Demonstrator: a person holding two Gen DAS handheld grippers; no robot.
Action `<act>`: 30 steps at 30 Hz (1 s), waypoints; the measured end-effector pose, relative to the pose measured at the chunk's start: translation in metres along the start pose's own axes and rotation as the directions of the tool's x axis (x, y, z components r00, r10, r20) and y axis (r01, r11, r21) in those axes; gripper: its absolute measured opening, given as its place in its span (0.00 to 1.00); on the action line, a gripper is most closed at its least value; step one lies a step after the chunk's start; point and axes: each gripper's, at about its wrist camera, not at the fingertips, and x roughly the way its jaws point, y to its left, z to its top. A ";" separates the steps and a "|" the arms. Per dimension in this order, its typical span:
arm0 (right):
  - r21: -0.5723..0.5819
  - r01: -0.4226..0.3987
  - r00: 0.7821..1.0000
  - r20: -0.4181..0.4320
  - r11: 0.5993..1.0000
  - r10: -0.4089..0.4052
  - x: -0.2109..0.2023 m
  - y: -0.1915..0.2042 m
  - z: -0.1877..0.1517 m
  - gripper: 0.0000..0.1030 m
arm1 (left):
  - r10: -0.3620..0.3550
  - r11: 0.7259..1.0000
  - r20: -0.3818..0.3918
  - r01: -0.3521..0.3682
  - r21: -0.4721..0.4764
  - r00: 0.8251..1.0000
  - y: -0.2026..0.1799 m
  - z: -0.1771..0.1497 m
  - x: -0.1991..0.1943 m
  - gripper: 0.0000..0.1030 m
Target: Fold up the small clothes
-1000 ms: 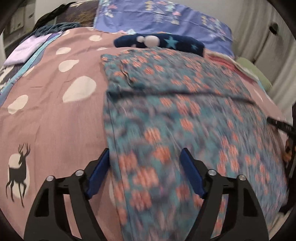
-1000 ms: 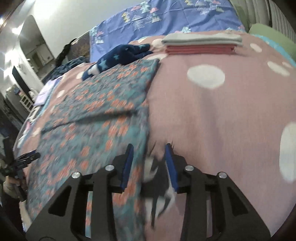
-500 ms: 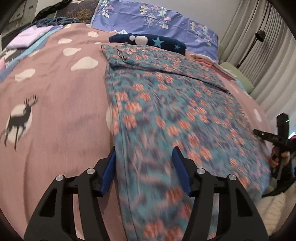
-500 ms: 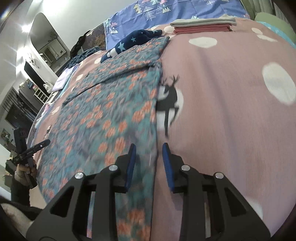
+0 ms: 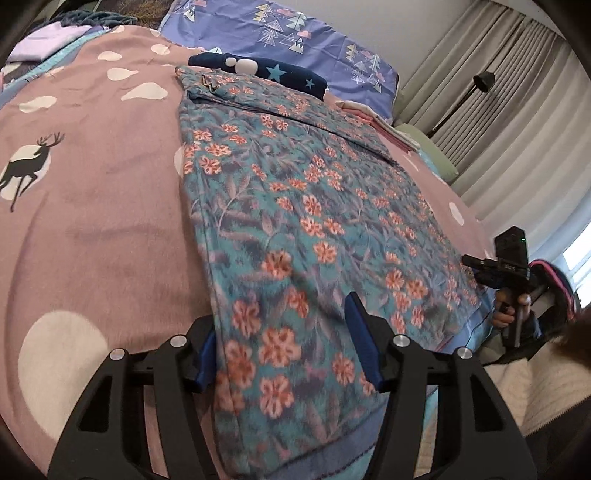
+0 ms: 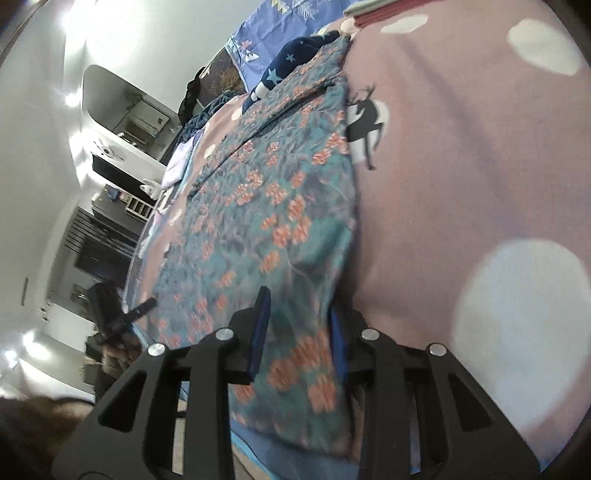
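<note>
A teal garment with orange flowers (image 5: 314, 221) lies flat on the pink bedspread (image 5: 92, 184), its far part folded over. My left gripper (image 5: 282, 339) hovers at the near left corner, jaws apart. The cloth's left edge covers part of the left pad (image 5: 205, 354), and the other pad rests above the fabric. In the right wrist view my right gripper (image 6: 299, 332) straddles the near right edge of the same garment (image 6: 280, 206). Its jaws stand narrower, with the hem between them and hiding part of the right pad (image 6: 338, 339). Neither pair visibly presses the cloth.
A navy star-print garment (image 5: 280, 72) lies just beyond the floral one, before a blue pillow (image 5: 295, 33). A folded stack (image 6: 373, 14) sits at the far right. A lilac cloth (image 5: 44, 44) is far left. Curtains and a floor lamp (image 5: 480, 81) stand beside the bed.
Both grippers drew back toward the garment's near hem. The left jaws narrowed. The right gripper shifted from the bedspread onto the garment's right edge and rolled.
</note>
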 end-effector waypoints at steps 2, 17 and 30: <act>-0.022 0.022 1.000 -0.008 1.000 -0.022 0.000 0.007 -0.001 0.28 | 0.000 1.000 -0.006 0.000 -0.003 1.000 -0.002 -0.003 -0.004 0.58; -0.011 -0.159 0.961 0.228 0.987 0.157 -0.056 0.030 0.027 0.02 | -0.039 0.999 0.287 0.035 0.019 0.957 -0.025 0.034 -0.066 0.02; -0.261 -0.114 0.868 0.442 0.959 0.224 -0.192 0.095 -0.013 0.02 | -0.125 0.990 0.474 0.075 0.123 0.872 -0.099 0.017 -0.157 0.02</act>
